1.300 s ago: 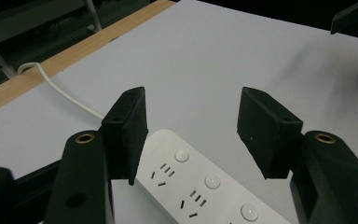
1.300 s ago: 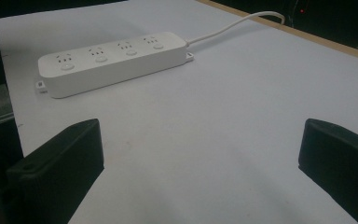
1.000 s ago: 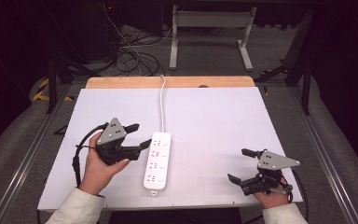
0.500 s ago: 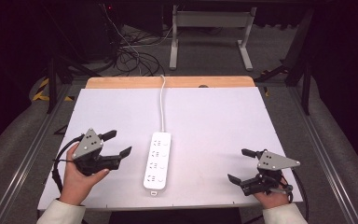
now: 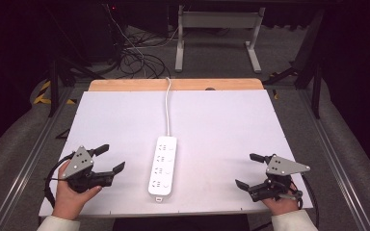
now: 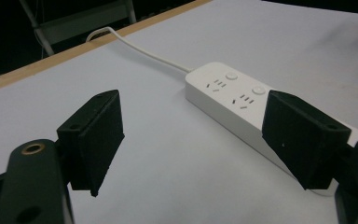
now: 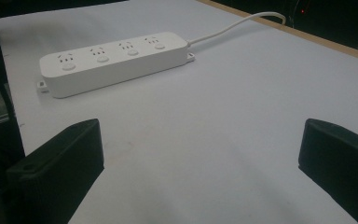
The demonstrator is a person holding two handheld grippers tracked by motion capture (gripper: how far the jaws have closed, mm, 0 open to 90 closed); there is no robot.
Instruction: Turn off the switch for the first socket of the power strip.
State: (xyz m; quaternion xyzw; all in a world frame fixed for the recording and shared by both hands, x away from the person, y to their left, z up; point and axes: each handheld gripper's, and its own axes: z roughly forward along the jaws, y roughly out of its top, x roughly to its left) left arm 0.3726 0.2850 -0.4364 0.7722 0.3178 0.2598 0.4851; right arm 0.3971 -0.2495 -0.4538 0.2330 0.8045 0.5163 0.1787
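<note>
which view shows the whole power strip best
The high view: the power strip lies whole, lengthwise, with its cable. The right gripper view also shows it whole, but slanted; in the left gripper view a jaw covers its near end.

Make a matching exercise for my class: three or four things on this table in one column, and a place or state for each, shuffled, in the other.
Things:
1. power strip
2. left gripper
3. right gripper
4. cable

Places or states:
A. near the table's front right corner, jaws open
B. runs from the strip to the far wooden edge
C. lies in the middle of the white tabletop
D. near the front left corner, jaws open and empty

Pairs: 1-C, 2-D, 3-A, 4-B
</note>
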